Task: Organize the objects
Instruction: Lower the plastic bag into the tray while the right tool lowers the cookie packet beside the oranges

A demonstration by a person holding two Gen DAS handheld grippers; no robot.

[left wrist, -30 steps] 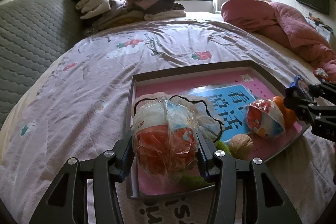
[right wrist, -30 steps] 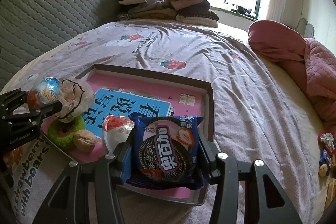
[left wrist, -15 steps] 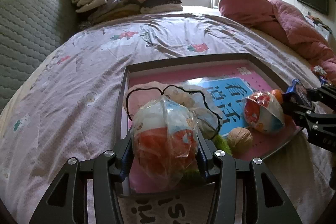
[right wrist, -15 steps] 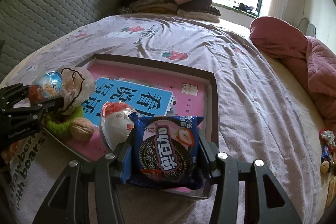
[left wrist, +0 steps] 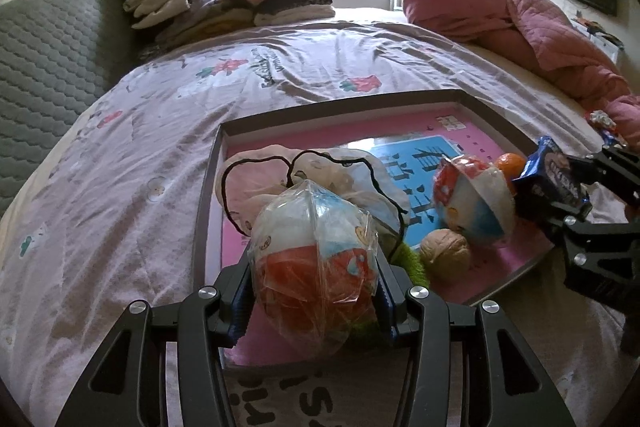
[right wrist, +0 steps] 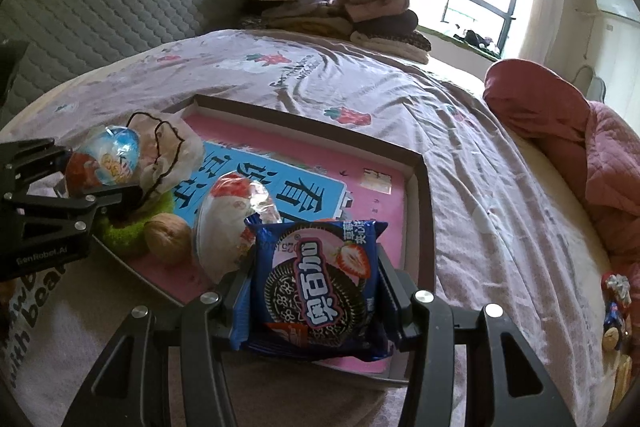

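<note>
Left gripper (left wrist: pixel 316 291) clamped on a round toy egg (left wrist: pixel 316 259), orange below and white above, wrapped in crinkly clear plastic, held over the near left corner of the tray (left wrist: pixel 208 195). Right gripper (right wrist: pixel 314 301) clamped on a glossy blue cookie packet (right wrist: pixel 316 287), flat and rectangular, over the tray's near right edge. Inside the shallow, dark-rimmed tray with its smooth pink floor: a second wrapped egg (right wrist: pixel 232 223), a wrinkled walnut (right wrist: pixel 168 235), a fuzzy green ring (right wrist: pixel 128 227), a crumpled bag (left wrist: pixel 280 175). All on a creased lilac bedsheet (left wrist: pixel 120 167).

Two close wrist views, shared tray (left wrist: pixel 400 103)
</note>
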